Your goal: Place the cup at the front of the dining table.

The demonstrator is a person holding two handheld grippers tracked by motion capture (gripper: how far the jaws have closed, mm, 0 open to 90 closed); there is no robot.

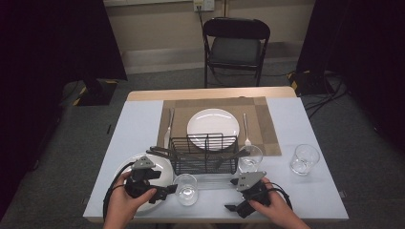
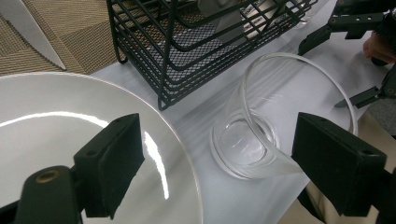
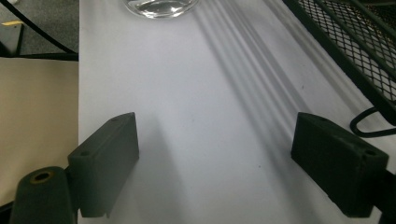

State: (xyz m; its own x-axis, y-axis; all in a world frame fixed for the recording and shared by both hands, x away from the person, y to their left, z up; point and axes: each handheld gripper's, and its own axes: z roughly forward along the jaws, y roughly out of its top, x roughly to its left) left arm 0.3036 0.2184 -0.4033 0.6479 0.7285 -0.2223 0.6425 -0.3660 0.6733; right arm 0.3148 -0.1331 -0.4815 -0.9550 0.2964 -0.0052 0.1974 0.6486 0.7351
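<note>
High view is showing the scene from the near left, where a white plate (image 1: 160,164) is lying on the counter (image 1: 133,124) with the left hand-held gripper (image 1: 168,192) hovering over its right rim. That hand-held gripper is standing wide, holding nothing, and its jaws are pointing toward the clear glass (image 1: 186,189) just beside the plate. In the left gripper view the glass (image 2: 261,135) is sitting upright on the counter between the lines of the two jaws but ahead of them, not yet touched. Behind it the black wire basket (image 1: 204,153) is standing, with what are probably dark utensils lying across it, though they are too blurred to name. Further right, the right hand-held gripper (image 1: 231,207) is resting low near the front edge, also spread wide and empty, aimed left along the bare counter. Beyond it two more glasses are waiting, one (image 1: 250,158) by the basket and one (image 1: 304,159) well apart. I judge that the reach for the near glass is in hand; the next move calls for easing the left jaws forward around its wall, then closing gently.
</note>
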